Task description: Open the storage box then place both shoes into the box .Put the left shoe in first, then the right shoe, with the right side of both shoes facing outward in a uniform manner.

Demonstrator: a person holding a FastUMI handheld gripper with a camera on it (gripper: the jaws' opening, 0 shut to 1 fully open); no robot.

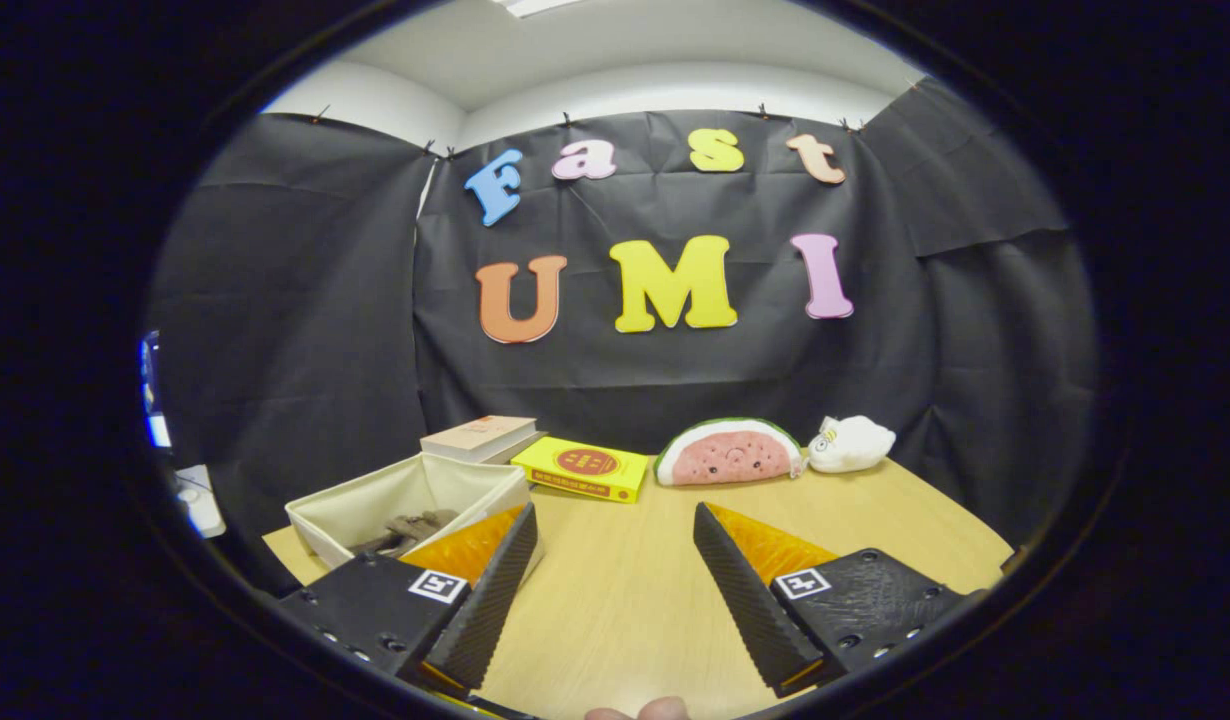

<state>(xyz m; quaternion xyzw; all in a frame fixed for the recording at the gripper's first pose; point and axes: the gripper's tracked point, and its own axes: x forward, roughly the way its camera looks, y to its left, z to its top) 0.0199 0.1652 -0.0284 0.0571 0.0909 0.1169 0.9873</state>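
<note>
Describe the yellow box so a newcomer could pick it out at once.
On the wooden table, look beyond the open tongs toward the black cloth wall. The flat yellow box lies between a stack of books and a watermelon-slice plush. Its bright yellow top with a red round emblem sets it apart.

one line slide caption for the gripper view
Open gripper over a wooden table, fabric storage box beside its left finger.

Wooden table (625, 600) bears fabric box (375, 505), books (480, 436), plush toys (730, 455).

Open beige storage box (405, 500) holds dark shoes (407, 528), beside left finger
</note>
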